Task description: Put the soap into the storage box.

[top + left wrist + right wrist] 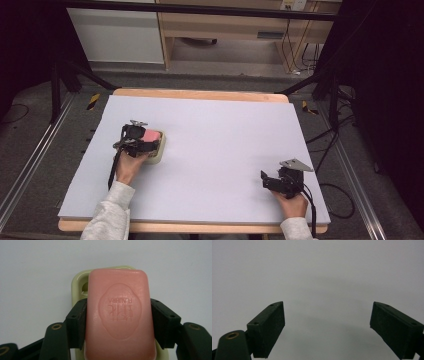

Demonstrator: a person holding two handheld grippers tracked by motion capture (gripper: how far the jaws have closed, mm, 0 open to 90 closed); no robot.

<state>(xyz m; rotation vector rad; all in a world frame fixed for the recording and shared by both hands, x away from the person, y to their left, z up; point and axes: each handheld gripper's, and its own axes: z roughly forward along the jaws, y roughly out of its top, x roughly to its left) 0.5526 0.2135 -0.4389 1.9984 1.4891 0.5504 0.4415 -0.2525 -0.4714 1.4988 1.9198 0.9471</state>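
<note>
Currently left gripper (117,322) clamps pink soap bar (120,315) across width, long axis pointing away, directly over pale green soap dish (77,283); right gripper (327,327) released, lower right.

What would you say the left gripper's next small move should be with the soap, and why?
Probably a small move straight down, then release. The left gripper is shut on the pink soap bar, both pads pressing its long sides, and the pale green soap dish lies right beneath it. Whether the bar already rests in the dish I cannot tell. The right gripper is open, off to the side.
</note>
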